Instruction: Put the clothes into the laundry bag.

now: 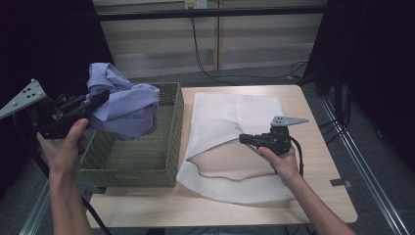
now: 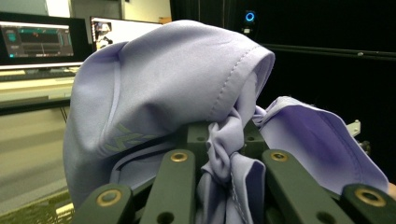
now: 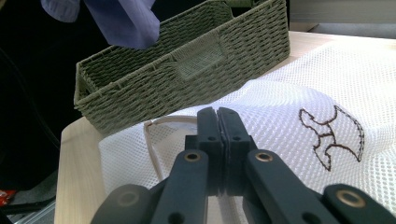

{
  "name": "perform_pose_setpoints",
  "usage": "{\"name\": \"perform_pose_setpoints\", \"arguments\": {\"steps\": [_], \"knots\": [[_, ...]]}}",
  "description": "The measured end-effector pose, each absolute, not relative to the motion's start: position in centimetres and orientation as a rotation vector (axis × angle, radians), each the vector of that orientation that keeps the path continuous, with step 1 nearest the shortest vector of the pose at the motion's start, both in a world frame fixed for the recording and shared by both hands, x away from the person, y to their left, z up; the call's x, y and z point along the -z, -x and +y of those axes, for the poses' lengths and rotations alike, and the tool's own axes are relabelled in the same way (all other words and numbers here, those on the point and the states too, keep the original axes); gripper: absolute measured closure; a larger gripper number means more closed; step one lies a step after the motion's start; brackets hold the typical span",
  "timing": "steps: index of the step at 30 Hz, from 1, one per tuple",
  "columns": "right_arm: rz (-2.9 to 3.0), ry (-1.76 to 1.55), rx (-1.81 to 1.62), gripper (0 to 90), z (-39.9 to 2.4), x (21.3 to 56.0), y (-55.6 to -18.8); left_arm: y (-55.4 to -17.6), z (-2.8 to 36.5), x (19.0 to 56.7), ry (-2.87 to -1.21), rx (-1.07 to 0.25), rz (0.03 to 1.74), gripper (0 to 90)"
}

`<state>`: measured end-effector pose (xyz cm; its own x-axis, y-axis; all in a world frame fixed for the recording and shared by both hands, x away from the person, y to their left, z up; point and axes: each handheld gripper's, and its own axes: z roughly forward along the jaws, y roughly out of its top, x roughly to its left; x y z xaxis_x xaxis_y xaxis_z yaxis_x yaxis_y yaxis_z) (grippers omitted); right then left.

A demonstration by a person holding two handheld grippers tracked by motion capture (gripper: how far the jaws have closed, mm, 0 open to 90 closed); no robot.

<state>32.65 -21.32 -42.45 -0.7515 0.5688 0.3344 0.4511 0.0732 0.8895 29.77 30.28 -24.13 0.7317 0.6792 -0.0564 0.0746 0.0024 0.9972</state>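
Left gripper (image 1: 100,98): I pinch the lilac shirt (image 1: 128,105) above the basket (image 1: 169,156), far left.
Right gripper (image 1: 243,138): pressed together on the mesh bag's (image 1: 235,110) opening edge.
Risk: cloth bunched loosely – it may slip or snag the basket rim.

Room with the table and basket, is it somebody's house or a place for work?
Probably a work lab, not a house. Black curtains hang round the wooden table, loose cables run across the floor, and computer screens glow behind the lilac cloth.

No readable text; brown emblem stitched on white mesh bag (image 3: 336,135).
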Motion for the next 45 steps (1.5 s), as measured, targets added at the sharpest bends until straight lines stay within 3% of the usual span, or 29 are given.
{"name": "perform_pose_setpoints", "arguments": {"steps": [45], "knots": [[2.251, -1.052, -1.775, 88.8, -21.1, 42.7, -32.6, -25.9, 23.6, 21.3, -1.517, -0.469, 0.423, 80.7]]}}
